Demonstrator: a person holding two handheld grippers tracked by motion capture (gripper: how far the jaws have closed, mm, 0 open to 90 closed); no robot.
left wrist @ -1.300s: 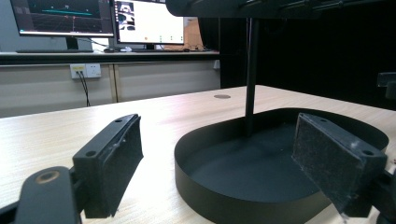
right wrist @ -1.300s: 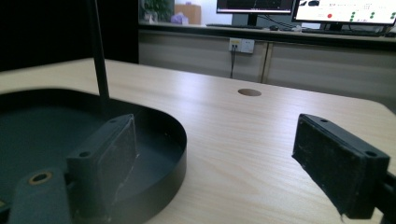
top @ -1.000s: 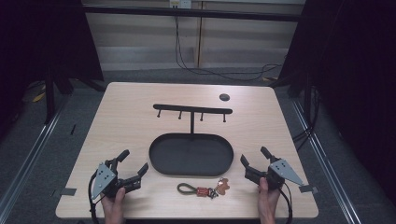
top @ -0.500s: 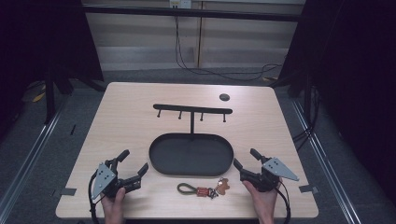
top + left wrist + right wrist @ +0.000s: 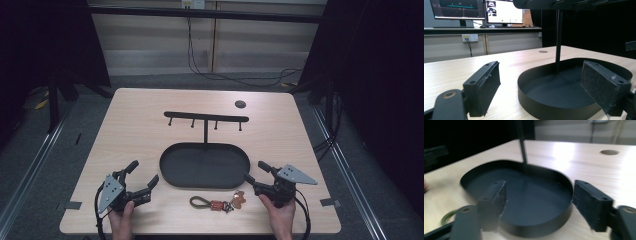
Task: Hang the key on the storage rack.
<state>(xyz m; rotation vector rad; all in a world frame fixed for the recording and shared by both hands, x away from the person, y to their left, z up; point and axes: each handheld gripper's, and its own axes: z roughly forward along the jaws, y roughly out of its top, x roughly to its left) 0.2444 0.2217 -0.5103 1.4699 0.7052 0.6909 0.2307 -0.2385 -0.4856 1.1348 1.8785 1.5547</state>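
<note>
A keychain (image 5: pixel 215 204) with a green loop, a red piece and a brown tag lies near the table's front edge. Just behind it is a black oval tray (image 5: pixel 205 169), from which a post rises to a hook bar (image 5: pixel 206 117). My left gripper (image 5: pixel 144 172) rests left of the tray, open, with nothing between its jaws. In its own view the left gripper (image 5: pixel 541 82) faces the tray's wall (image 5: pixel 534 107). My right gripper (image 5: pixel 254 171) stands at the tray's right end, open and holding nothing, and its jaws have just been closing. The right gripper (image 5: pixel 541 200) looks across the tray (image 5: pixel 524 195), with the green loop (image 5: pixel 447 216) at lower left.
A round hole (image 5: pixel 240 104) sits in the table (image 5: pixel 140 125) at the back right. Metal rails run along both sides of the table. Cables hang against the wall behind. Monitors (image 5: pixel 481 10) stand on a desk in the left gripper view.
My right gripper has slid left toward the tray's right end and its jaws have narrowed. My left gripper and the keychain have stayed where they were.
</note>
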